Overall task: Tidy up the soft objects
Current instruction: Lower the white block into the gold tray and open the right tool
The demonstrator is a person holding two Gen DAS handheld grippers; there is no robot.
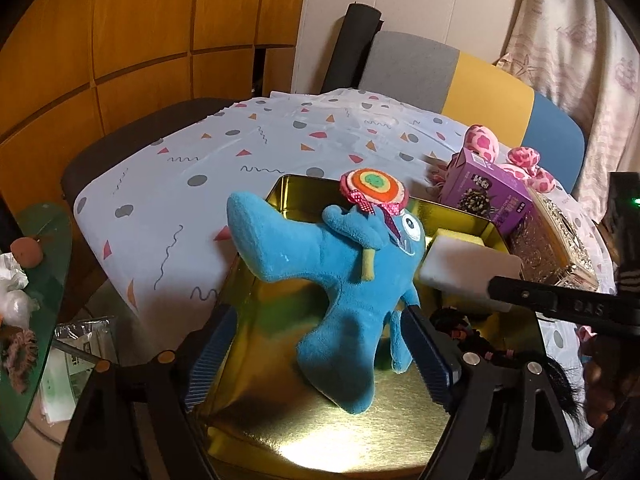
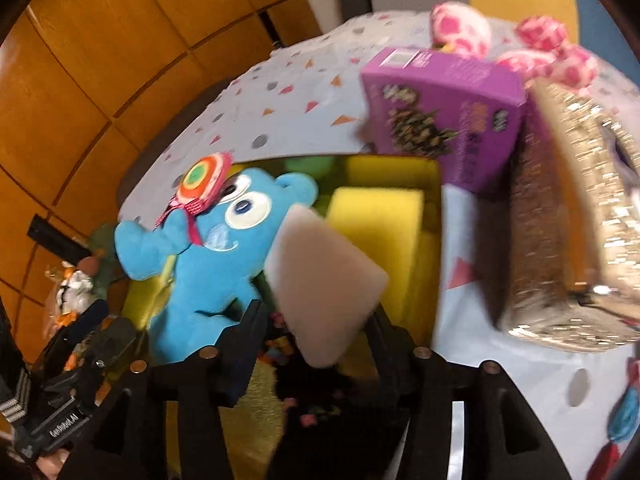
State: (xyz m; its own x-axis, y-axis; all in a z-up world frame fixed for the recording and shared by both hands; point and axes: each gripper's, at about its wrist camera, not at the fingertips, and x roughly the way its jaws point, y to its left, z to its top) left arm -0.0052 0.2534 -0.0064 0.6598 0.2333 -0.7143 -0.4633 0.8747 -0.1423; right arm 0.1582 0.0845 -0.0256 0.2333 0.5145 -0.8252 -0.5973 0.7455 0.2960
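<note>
A blue plush monster [image 1: 320, 264] with a felt lollipop lies in the gold tin [image 1: 304, 432]. One of its legs reaches between the pads of my left gripper [image 1: 320, 344], which stands open and does not squeeze it. A white sponge [image 2: 324, 284] hangs tilted between the fingers of my right gripper [image 2: 316, 320], over the tin's right half; the jaws look parted and I see no pad pressing on it. In the left wrist view that sponge [image 1: 468, 272] shows beside one of the right gripper's fingers [image 1: 560, 308]. A yellow sponge [image 2: 376, 232] lies in the tin behind it.
A purple box [image 2: 444, 120] leans on a glittery gold box [image 2: 560, 220] right of the tin. Pink spotted plush [image 2: 460, 28] lies behind them. A dark-haired doll [image 1: 472, 328] sits in the tin. A patterned cloth [image 1: 200, 140] covers the table; a cluttered green glass stand [image 1: 40, 280] is left.
</note>
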